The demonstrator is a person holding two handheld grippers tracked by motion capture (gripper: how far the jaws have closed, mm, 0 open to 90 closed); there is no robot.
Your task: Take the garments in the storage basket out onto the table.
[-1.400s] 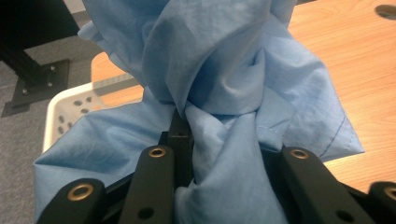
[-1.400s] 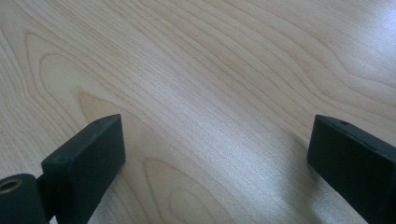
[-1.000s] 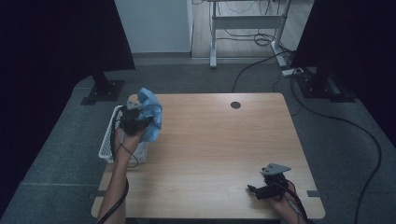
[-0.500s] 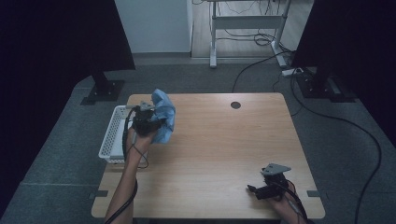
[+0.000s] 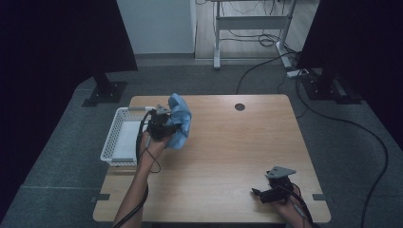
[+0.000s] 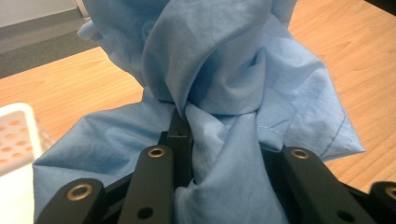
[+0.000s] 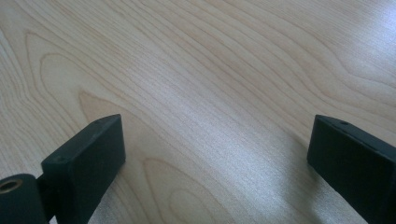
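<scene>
At the lower right of the high view, the right claw [image 5: 266, 194] rests low over the bare table [image 5: 228, 156], jaws wide with nothing between them. Farther up, left of centre, the left claw [image 5: 164, 127] holds a bunched blue cloth [image 5: 179, 124] clear of the wood. Since a second ago it has carried the cloth rightward, away from the white basket [image 5: 114, 142] at the table's left edge. Judging by that, the cloth is out and bound for the open tabletop, probably for spreading.
</scene>
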